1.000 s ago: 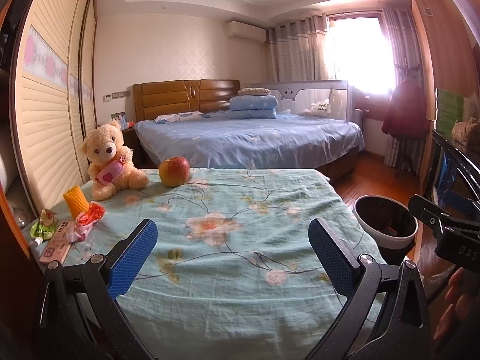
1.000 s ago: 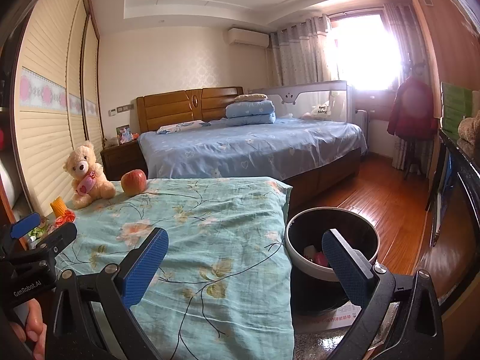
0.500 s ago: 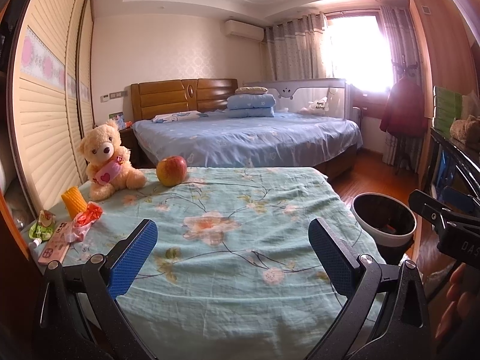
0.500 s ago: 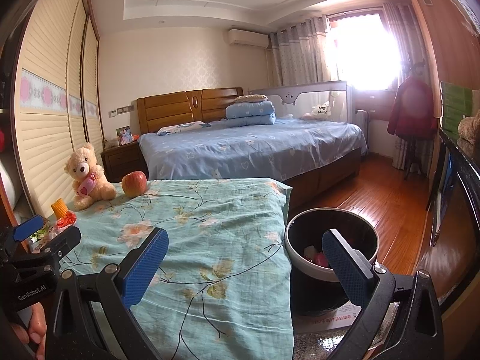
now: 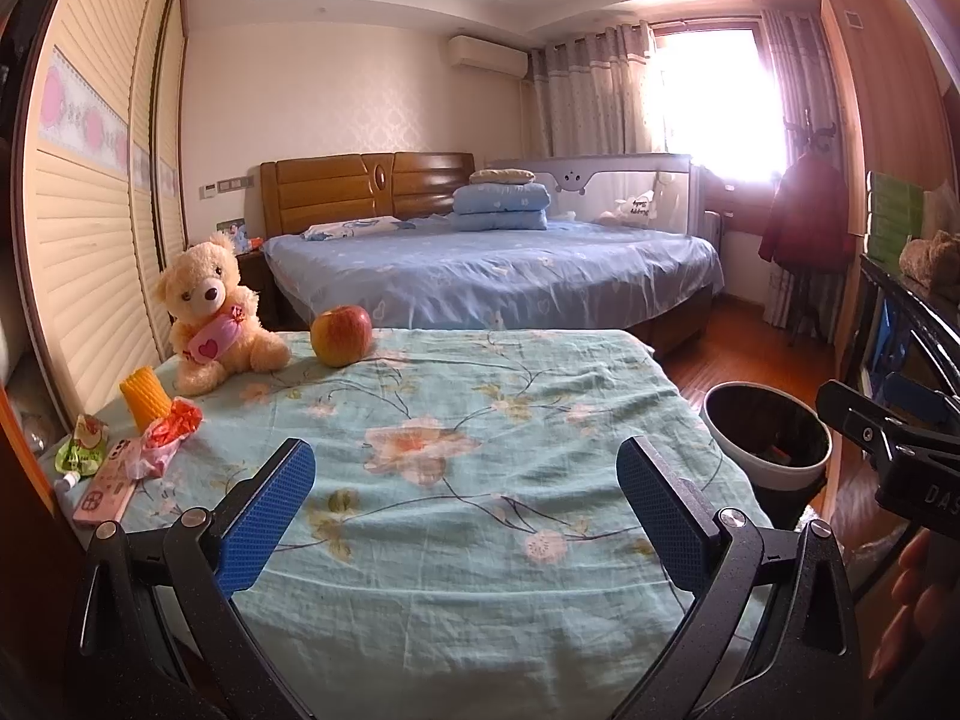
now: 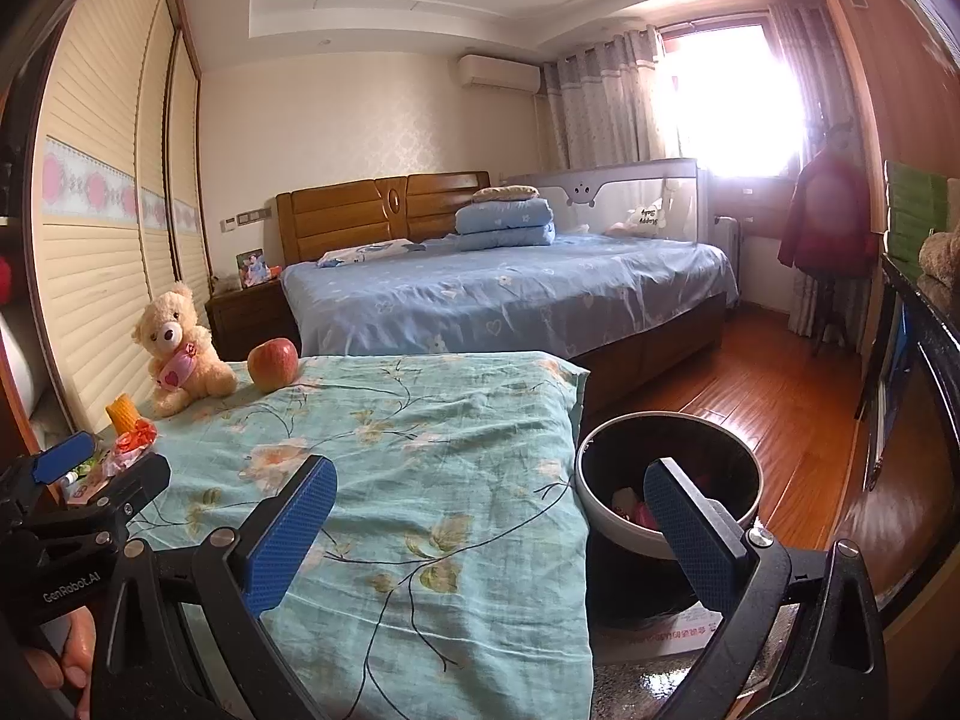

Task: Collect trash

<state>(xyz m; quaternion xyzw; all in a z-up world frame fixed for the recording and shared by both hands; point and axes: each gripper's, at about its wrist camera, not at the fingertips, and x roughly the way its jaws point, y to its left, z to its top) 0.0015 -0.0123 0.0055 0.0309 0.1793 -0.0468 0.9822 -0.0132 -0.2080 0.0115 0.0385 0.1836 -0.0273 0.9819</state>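
A crumpled red-and-pink wrapper (image 5: 165,441) and a green pouch (image 5: 81,450) lie at the left edge of the floral-covered table (image 5: 480,480). The wrapper also shows in the right wrist view (image 6: 129,441). A white-rimmed bin (image 6: 666,492) with some trash inside stands on the floor right of the table; it also shows in the left wrist view (image 5: 768,438). My left gripper (image 5: 465,513) is open and empty above the table's near part. My right gripper (image 6: 489,531) is open and empty, over the table's right edge and the bin.
A teddy bear (image 5: 210,312), an apple (image 5: 341,336), a yellow corn-like object (image 5: 144,402) and a pink phone (image 5: 105,489) sit on the table. A blue bed (image 5: 492,276) stands behind. Wardrobe doors (image 5: 90,210) run along the left; a dark cabinet (image 6: 924,390) on the right.
Both grippers stay open and nearly still. The left view has drifted slightly; the right view shifted a little, the table objects moving slightly rightward in frame.
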